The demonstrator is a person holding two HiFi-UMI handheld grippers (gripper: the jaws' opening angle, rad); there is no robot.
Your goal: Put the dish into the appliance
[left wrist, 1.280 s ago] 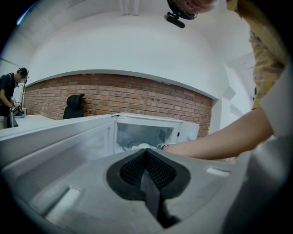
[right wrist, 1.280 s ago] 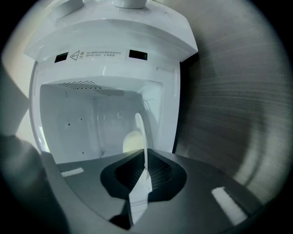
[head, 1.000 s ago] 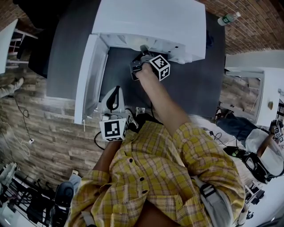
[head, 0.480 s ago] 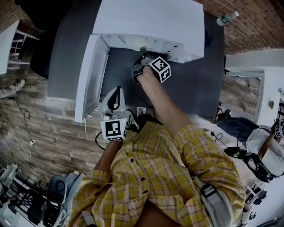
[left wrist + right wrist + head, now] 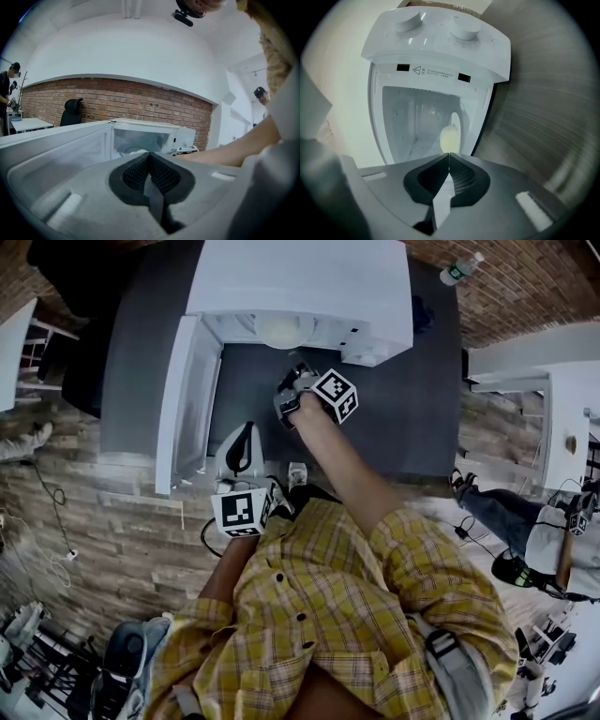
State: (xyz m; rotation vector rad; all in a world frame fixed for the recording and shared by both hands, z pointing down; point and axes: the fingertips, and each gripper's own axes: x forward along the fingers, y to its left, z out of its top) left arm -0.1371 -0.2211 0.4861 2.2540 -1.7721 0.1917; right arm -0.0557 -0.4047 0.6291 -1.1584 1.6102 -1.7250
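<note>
The white microwave [image 5: 300,287] stands on the dark grey table [image 5: 412,418] with its door [image 5: 183,399] swung open to the left. A pale round dish [image 5: 284,330] lies inside the cavity; the right gripper view shows the dish [image 5: 451,133] just beyond the jaws, and the left gripper view shows the dish [image 5: 134,151] low in the opening. My right gripper [image 5: 292,388] hovers over the table in front of the opening, shut and empty. My left gripper [image 5: 246,435] is nearer the table's front edge, below the door, also shut on nothing.
A water bottle [image 5: 462,268] lies at the table's back right corner. A white table [image 5: 562,399] stands to the right, with another person [image 5: 553,540] near it. A black chair [image 5: 66,263] is at the back left. Brick-pattern floor surrounds the table.
My right gripper has drawn back from the microwave's opening toward me, empty. The dish now shows inside the cavity. The left gripper has held its place.
</note>
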